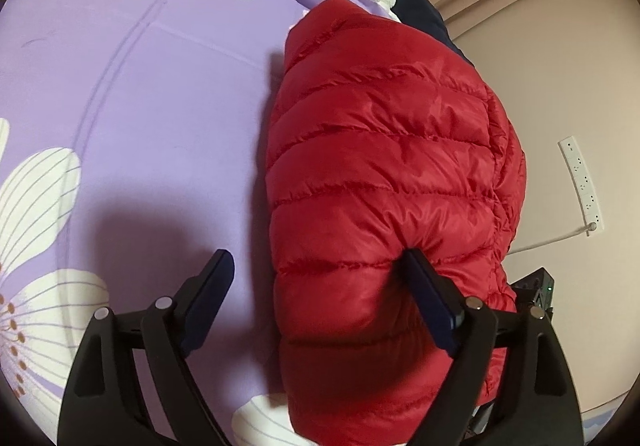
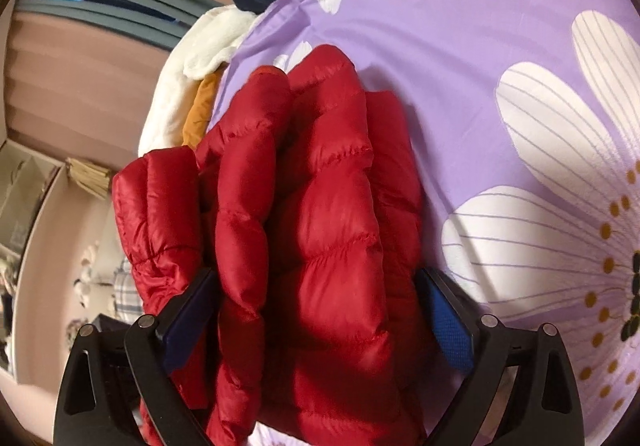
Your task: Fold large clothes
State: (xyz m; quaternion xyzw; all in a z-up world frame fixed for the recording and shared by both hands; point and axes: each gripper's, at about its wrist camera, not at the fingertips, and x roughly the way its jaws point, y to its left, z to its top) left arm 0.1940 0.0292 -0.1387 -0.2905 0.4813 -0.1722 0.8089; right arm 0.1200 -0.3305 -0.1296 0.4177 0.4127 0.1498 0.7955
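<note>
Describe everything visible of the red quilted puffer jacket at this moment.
The red quilted puffer jacket is shiny, nylon-looking fabric stitched into puffy horizontal channels. It lies folded into a thick bundle near the edge of the purple floral bedsheet, with one part hanging over the side. The left gripper is open; one finger presses into the jacket's surface, the other is over bare sheet. The right gripper is open too, its fingers straddling the bulky folds. Whether a zip or collar is present cannot be told.

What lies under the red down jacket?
The red down jacket lies on the purple flowered sheet, near its edge. Whatever else lies beneath it is covered and cannot be seen.
</note>
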